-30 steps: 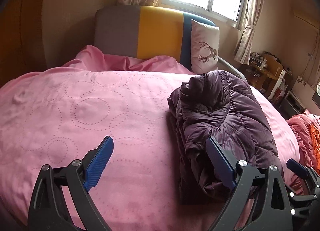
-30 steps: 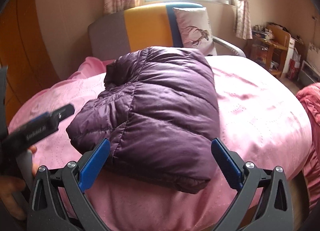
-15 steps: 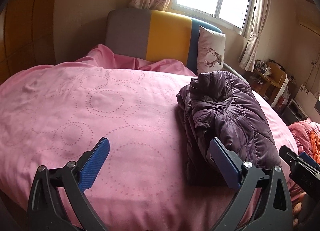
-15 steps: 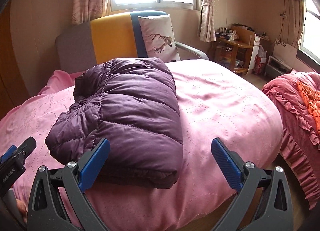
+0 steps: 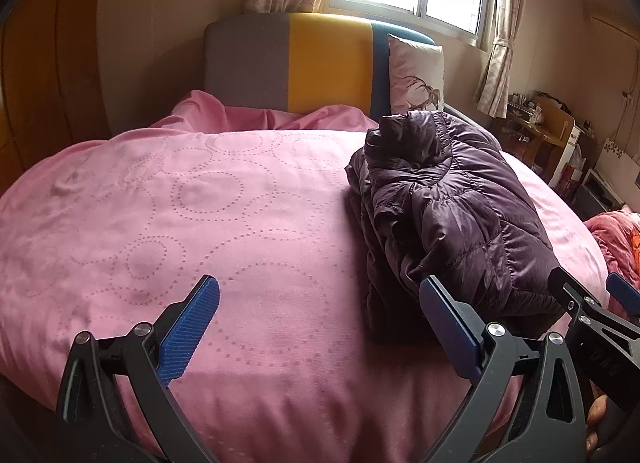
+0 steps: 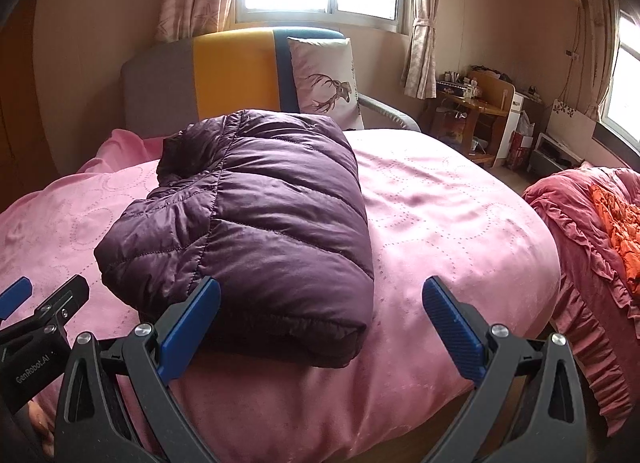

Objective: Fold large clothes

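Neatly folded quilted purple puffer jacket (image 6: 256, 223)

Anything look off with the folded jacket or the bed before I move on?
Nothing stands out. The purple puffer jacket lies folded in a compact bundle on the pink bedspread, clear of the bed's edge. Both the left claw and the right claw are open and empty.

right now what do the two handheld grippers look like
Both match: left gripper and right gripper have black angular frames with triangular cutouts, silver rivets and ribbed blue pads. White GenRobot.AI lettering marks the left one's body in the right wrist view. No cables or sleeves visible.
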`<action>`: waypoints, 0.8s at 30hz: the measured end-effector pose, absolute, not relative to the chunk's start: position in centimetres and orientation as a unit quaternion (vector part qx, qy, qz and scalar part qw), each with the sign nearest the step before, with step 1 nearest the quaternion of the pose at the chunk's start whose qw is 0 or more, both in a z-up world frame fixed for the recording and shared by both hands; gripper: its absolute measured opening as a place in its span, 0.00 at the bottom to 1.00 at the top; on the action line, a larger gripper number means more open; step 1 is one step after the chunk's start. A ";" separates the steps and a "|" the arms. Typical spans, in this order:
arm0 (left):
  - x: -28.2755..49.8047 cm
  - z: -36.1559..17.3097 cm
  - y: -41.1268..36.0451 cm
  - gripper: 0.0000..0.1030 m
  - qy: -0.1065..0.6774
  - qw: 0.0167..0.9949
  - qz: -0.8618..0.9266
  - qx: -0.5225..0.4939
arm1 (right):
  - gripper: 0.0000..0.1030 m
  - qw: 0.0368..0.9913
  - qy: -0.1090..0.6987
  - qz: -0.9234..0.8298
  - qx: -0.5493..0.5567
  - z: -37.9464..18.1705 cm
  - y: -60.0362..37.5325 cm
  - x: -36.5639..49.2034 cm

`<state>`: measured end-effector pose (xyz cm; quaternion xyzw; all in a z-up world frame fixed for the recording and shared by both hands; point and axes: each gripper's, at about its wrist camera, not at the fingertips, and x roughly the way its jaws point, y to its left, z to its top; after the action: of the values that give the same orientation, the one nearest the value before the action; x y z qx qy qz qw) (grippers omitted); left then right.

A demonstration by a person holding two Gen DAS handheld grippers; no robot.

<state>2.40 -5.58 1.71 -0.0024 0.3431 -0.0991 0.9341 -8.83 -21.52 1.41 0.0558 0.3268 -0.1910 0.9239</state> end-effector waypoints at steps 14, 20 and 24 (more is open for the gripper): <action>2.3 1.5 -5.7 0.96 0.332 0.940 -0.081 0.007 | 0.98 0.923 0.328 -0.188 0.072 1.0 -21.8 -8.6; 2.5 1.1 -5.5 0.96 0.339 0.938 -0.072 0.004 | 0.98 0.922 0.333 -0.183 0.071 0.8 -21.9 -8.3; 2.4 1.0 -5.5 0.96 0.340 0.938 -0.070 0.004 | 0.98 0.922 0.333 -0.182 0.073 0.7 -21.8 -8.4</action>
<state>2.42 -5.49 0.97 0.0041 0.3405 -0.0701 0.9376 -8.38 -21.80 0.72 0.0725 0.3330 -0.1820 0.9223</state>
